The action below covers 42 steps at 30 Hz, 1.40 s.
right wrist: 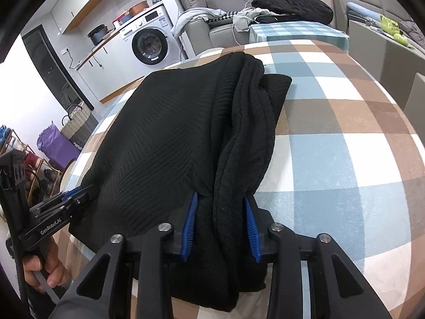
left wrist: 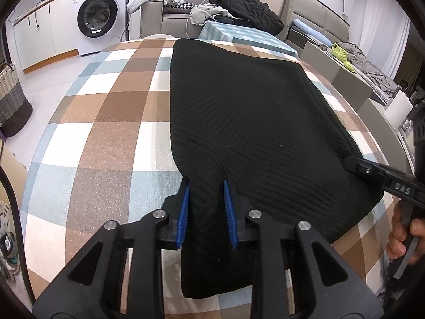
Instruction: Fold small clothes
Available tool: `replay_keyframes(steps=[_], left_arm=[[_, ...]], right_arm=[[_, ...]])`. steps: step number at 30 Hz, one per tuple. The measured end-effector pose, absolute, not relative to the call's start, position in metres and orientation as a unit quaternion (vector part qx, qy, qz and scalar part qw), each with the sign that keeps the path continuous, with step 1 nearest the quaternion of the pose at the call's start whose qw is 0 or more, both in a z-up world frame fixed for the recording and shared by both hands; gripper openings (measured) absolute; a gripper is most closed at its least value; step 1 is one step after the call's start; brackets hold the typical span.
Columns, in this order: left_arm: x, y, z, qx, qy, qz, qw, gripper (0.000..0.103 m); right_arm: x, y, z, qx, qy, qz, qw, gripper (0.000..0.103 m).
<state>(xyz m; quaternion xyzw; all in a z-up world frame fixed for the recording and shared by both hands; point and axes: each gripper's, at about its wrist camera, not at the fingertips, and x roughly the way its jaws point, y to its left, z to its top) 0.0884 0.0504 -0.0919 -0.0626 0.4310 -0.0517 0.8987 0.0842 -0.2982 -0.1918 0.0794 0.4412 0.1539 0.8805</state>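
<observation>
A black ribbed knit garment lies spread on a table with a brown, blue and white checked cloth. My left gripper is shut on the garment's near edge, with fabric pinched between its blue pads and hanging below them. In the right wrist view the garment has a thick bunched fold along its right side. My right gripper holds that fold, which fills the gap between its blue pads. Each gripper shows in the other's view: the right gripper at the garment's right edge, the left gripper at its left corner.
A person's hand holds the right gripper's handle, and another hand holds the left one. Beyond the table stand a washing machine, a sofa piled with clothes and a second checked table. A woven basket sits on the floor at left.
</observation>
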Motion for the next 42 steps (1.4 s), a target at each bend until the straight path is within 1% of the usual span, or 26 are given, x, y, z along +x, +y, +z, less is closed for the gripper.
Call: replay_keyframes(steps=[3,8,10,12,15,17,18,19,20,21,22,24,26,29,32,33,35,36,37,42], left_arm=[[0.081,0.052,-0.087,-0.065,0.426,-0.044,0.901,0.021],[0.064,0.055,-0.076,-0.077,0.416,-0.039,0.905,0.028],[0.058,0.052,-0.072,-0.08,0.414,-0.044,0.906,0.039],[0.054,0.049,-0.069,-0.08,0.41,-0.049,0.907,0.046],[0.047,0.04,-0.065,-0.073,0.408,-0.061,0.908,0.047],[0.044,0.035,-0.064,-0.073,0.408,-0.071,0.907,0.047],[0.043,0.032,-0.063,-0.072,0.408,-0.075,0.907,0.047],[0.041,0.028,-0.062,-0.07,0.408,-0.08,0.907,0.047],[0.041,0.025,-0.061,-0.068,0.408,-0.083,0.907,0.047],[0.04,0.022,-0.061,-0.065,0.409,-0.086,0.906,0.047],[0.039,0.019,-0.06,-0.063,0.408,-0.089,0.906,0.047],[0.035,0.013,-0.057,-0.06,0.407,-0.097,0.906,0.047],[0.033,0.008,-0.055,-0.057,0.407,-0.104,0.906,0.047],[0.033,0.001,-0.056,-0.053,0.412,-0.112,0.903,0.047],[0.031,-0.008,-0.056,-0.043,0.417,-0.127,0.899,0.047],[0.029,-0.013,-0.056,-0.038,0.417,-0.136,0.898,0.047],[0.028,-0.022,-0.057,-0.028,0.418,-0.153,0.895,0.048],[0.028,-0.027,-0.058,-0.022,0.419,-0.159,0.894,0.051],[0.027,-0.033,-0.061,-0.014,0.42,-0.169,0.891,0.055],[0.03,-0.054,-0.077,0.015,0.442,-0.186,0.877,0.056]], right_arm=[[0.074,-0.306,-0.182,0.082,0.43,0.16,0.885,0.042],[0.051,-0.315,-0.162,0.099,0.399,0.211,0.887,0.042],[0.049,-0.31,-0.164,0.093,0.404,0.227,0.881,0.042],[0.053,-0.305,-0.171,0.088,0.414,0.226,0.877,0.042],[0.062,-0.305,-0.182,0.1,0.422,0.226,0.872,0.042],[0.068,-0.305,-0.185,0.106,0.421,0.224,0.872,0.036],[0.069,-0.303,-0.186,0.099,0.422,0.218,0.874,0.03],[0.07,-0.298,-0.186,0.083,0.423,0.217,0.876,0.019],[0.069,-0.296,-0.184,0.077,0.418,0.22,0.878,0.013],[0.068,-0.294,-0.182,0.072,0.413,0.225,0.88,0.009],[0.065,-0.294,-0.175,0.072,0.399,0.235,0.884,0.007],[0.059,-0.302,-0.16,0.096,0.364,0.249,0.892,0.006],[0.057,-0.308,-0.152,0.103,0.351,0.238,0.9,0.006],[0.067,-0.31,-0.168,0.091,0.381,0.199,0.898,0.006],[0.076,-0.314,-0.192,0.117,0.425,0.186,0.878,0.007],[0.074,-0.316,-0.191,0.129,0.421,0.188,0.878,0.013],[0.068,-0.322,-0.187,0.142,0.418,0.196,0.876,0.017],[0.064,-0.324,-0.186,0.145,0.419,0.201,0.873,0.02],[0.06,-0.327,-0.186,0.145,0.422,0.209,0.87,0.021],[0.047,-0.326,-0.193,0.115,0.433,0.231,0.864,0.021]])
